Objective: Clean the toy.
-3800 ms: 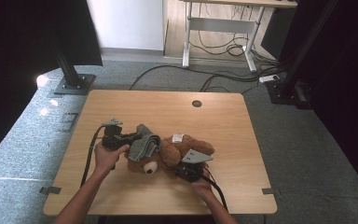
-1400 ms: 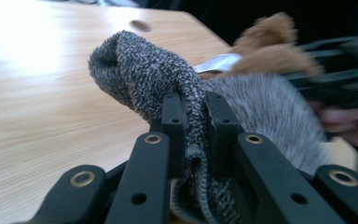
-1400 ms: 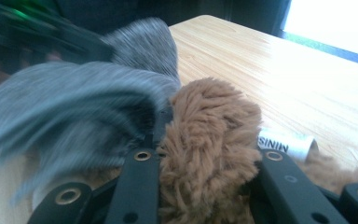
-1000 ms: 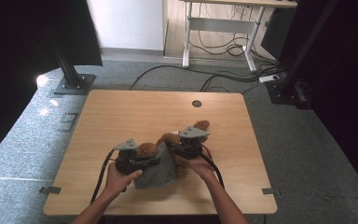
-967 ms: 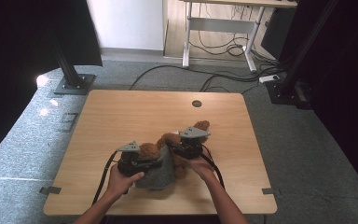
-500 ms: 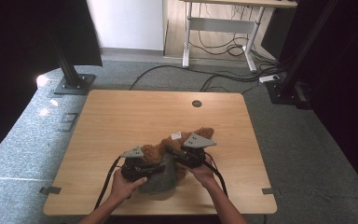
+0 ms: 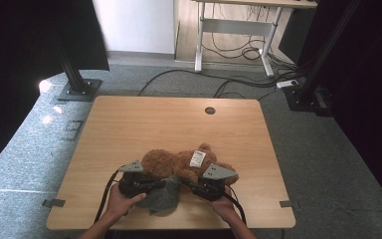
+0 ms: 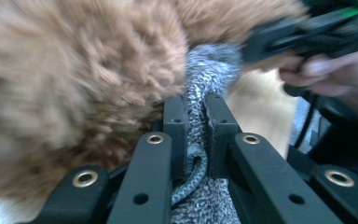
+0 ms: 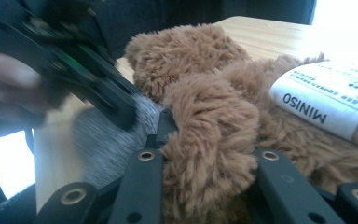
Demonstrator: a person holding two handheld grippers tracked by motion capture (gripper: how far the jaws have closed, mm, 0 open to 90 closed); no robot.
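1. Brown teddy bear (image 7: 179, 164) lying near the front edge of the wooden table (image 7: 144, 119), roughly at its middle, white label (image 7: 197, 158) facing up on its body.
2. Grey knitted garment (image 7: 161, 196) bunched against the bear's near side, between the two grippers.
3. Left gripper (image 7: 151, 185) at the bear's left, held in the person's left hand (image 7: 122, 201); jaws nearly together, clamped on a fold of the grey knit (image 8: 196, 140), with brown fur pressing against the left jaw.
4. Right gripper (image 7: 194, 186) at the bear's right, held in the right hand (image 7: 224, 204); jaws set narrow around a furry brown limb (image 9: 209, 135), fur bulging between and over them, and just now closing a little further on it.
5. Printed label (image 9: 326, 100) lying just beside that limb in the right gripper view, the other gripper blurred at upper left over the grey knit.
6. Cables (image 7: 104, 191) trailing from both grippers toward the table's near edge.
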